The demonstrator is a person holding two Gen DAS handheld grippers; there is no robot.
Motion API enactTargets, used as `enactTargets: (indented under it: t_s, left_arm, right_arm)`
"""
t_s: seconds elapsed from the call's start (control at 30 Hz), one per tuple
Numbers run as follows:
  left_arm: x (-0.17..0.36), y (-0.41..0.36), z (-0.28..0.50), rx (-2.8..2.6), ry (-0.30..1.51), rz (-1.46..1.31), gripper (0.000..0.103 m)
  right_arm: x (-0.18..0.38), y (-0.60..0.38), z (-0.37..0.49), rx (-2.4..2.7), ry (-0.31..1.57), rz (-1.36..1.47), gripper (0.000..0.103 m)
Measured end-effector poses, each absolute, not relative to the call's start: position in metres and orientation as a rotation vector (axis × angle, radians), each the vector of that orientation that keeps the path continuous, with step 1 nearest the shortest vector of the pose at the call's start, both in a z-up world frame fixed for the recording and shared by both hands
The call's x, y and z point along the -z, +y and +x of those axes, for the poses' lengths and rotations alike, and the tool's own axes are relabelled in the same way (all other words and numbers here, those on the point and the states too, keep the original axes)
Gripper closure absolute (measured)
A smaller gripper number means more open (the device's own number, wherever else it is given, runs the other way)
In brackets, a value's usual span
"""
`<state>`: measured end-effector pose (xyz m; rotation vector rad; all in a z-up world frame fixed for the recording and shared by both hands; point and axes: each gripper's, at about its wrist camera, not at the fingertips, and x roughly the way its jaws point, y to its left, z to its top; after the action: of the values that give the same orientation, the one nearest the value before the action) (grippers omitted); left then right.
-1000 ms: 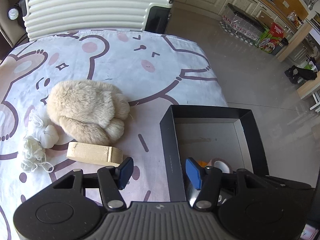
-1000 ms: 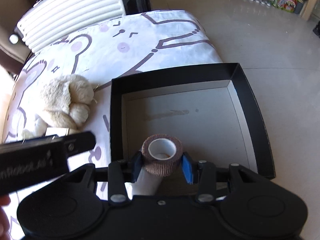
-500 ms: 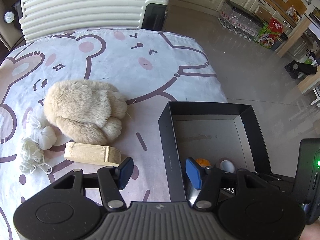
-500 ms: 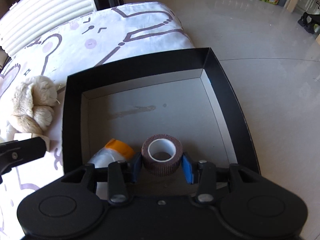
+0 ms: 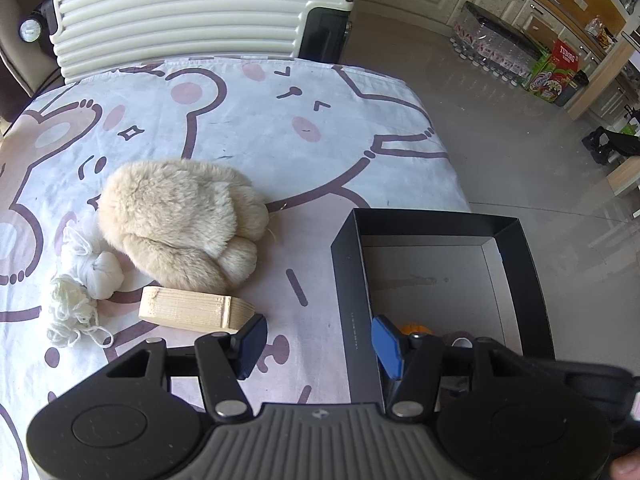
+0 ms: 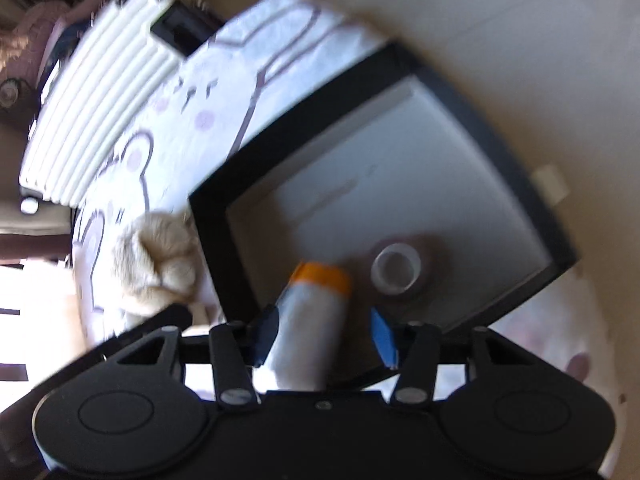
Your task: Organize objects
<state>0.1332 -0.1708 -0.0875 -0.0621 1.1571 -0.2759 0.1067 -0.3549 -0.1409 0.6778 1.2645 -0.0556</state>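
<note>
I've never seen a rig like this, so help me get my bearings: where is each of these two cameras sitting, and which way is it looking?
Left wrist: on the left gripper, looking steeply down at the bed: plush toy, wooden block, black box. Its open blue pads and a fingertip at the bottom right corner show.
Right wrist: on the right gripper, tilted and blurred, looking down into the box at an orange-capped bottle and tape roll; its jaws have just been opening, the roll beyond them.
Shared: box, plush, suitcase.

Brown bandage roll with white core (image 6: 396,270) no longer between the right gripper (image 6: 325,334) pads; now lying free on the grey floor of the black box (image 6: 404,184). Jaws just opened, rolled over, now around the white tube with orange cap (image 6: 310,328).
</note>
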Motion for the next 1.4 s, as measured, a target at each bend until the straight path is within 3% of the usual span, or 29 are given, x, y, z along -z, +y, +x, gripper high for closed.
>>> enactTargets:
  t_s: [0.1, 0.2, 0.23, 0.33, 0.5, 0.73, 0.97, 1.1, 1.4]
  left_arm:
    - [0.088, -0.169, 0.134, 0.27, 1.159, -0.065, 0.044]
    - [0.089, -0.166, 0.136, 0.265, 1.162, -0.073, 0.044]
    - [0.089, -0.165, 0.136, 0.264, 1.163, -0.074, 0.044]
    - [0.09, -0.165, 0.136, 0.265, 1.166, -0.078, 0.044]
    - [0.09, -0.165, 0.136, 0.271, 1.165, -0.074, 0.044]
    - [0.091, -0.166, 0.135, 0.28, 1.168, -0.063, 0.044]
    - [0.093, -0.167, 0.136, 0.277, 1.171, -0.061, 0.044]
    - [0.094, -0.169, 0.136, 0.279, 1.174, -0.054, 0.044]
    - [0.094, -0.17, 0.136, 0.28, 1.173, -0.048, 0.044]
  right_arm:
    - [0.149, -0.344, 0.112, 0.025, 1.3, 0.673, 0.053]
    - [0.15, -0.335, 0.116, 0.019, 1.303, 0.616, 0.062]
    - [0.15, -0.332, 0.116, 0.025, 1.305, 0.589, 0.069]
    - [0.146, -0.322, 0.118, -0.022, 1.266, 0.461, 0.074]
    - [0.131, -0.314, 0.119, -0.013, 1.228, 0.284, 0.074]
    - [0.129, -0.346, 0.115, 0.247, 1.093, 0.257, 0.07]
    - [0.153, -0.365, 0.12, 0.284, 1.114, 0.299, 0.071]
    - [0.165, -0.357, 0.125, 0.199, 1.236, 0.369, 0.082]
    - [0.159, -0.351, 0.126, 0.102, 1.25, 0.443, 0.083]
